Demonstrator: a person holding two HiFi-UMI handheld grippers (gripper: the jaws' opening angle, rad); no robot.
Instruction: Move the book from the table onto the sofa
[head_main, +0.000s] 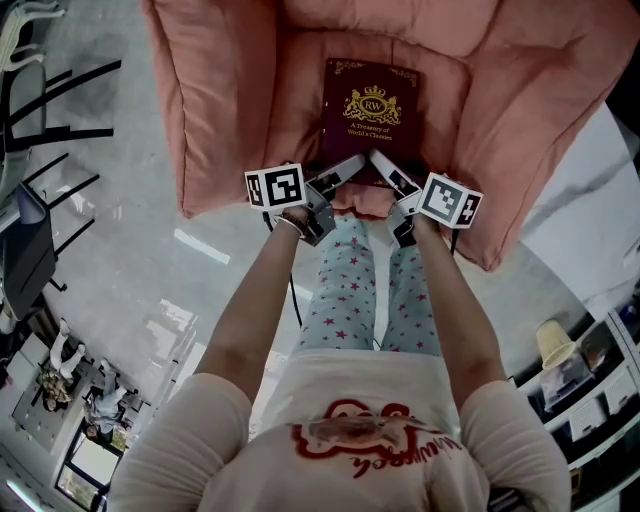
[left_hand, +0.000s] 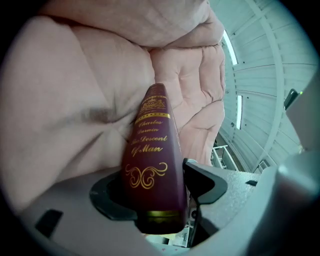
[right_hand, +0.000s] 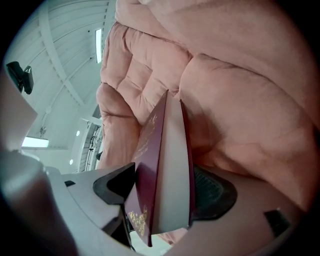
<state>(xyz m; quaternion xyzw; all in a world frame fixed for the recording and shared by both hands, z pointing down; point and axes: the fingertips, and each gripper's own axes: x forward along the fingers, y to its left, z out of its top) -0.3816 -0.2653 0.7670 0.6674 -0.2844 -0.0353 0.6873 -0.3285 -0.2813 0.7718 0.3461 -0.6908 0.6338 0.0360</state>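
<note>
Both the left gripper (head_main: 340, 172) and right gripper (head_main: 393, 175) bracket the near edge of the book (head_main: 372, 105), lying cover-up on the sofa seat (head_main: 300, 90); jaws stand wide, pads loose beside the covers. Risk: a pad snagging a cover on withdrawal could drag it off the seat

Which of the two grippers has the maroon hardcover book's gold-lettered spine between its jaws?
The left gripper, astride the maroon book's gold-lettered spine; the right gripper straddles its pale page edge.

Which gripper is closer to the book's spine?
Left. The left gripper has its jaws either side of the book at its spine; the right gripper is at the page edge opposite.
</note>
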